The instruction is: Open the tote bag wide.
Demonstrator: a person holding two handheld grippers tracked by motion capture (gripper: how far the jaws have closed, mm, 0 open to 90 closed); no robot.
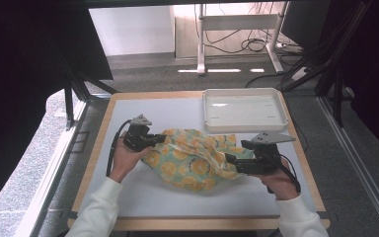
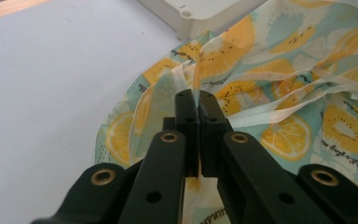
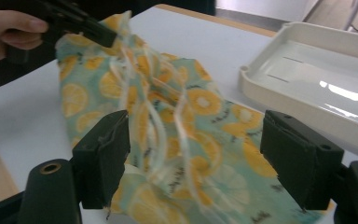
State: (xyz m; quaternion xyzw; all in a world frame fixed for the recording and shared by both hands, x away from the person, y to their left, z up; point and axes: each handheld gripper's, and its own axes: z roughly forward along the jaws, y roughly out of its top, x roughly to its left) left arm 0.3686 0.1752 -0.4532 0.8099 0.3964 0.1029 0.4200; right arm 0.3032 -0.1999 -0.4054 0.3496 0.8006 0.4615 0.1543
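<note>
Tabletop (image 1: 143,197), pale and smooth with a light wooden border, is carrying everything and is lying bare along its near edge and far-left corner, giving both hands room to move. White plastic tray (image 1: 243,109), shallow with rounded corners and a glossy floor, is sitting at the far right, its near rim just beside the cloth. Thin, crumpled cloth (image 1: 192,160), mint green and printed with orange citrus slices, is lying bunched at the table's middle between the two grippers, with pale translucent ribbon strips (image 2: 279,109) trailing across its folds. Left gripper (image 2: 196,100) is pinching the cloth's left edge, its black jaws pressed tight together on a raised fold of fabric, so that side is lifting off the table. Right gripper (image 3: 196,154) is standing at the cloth's right end with its jaws spread wide; in the right gripper view the fabric and ribbons are lying in the gap between them, and the rubbery black pads (image 3: 105,154) are not pressing on anything.
</note>
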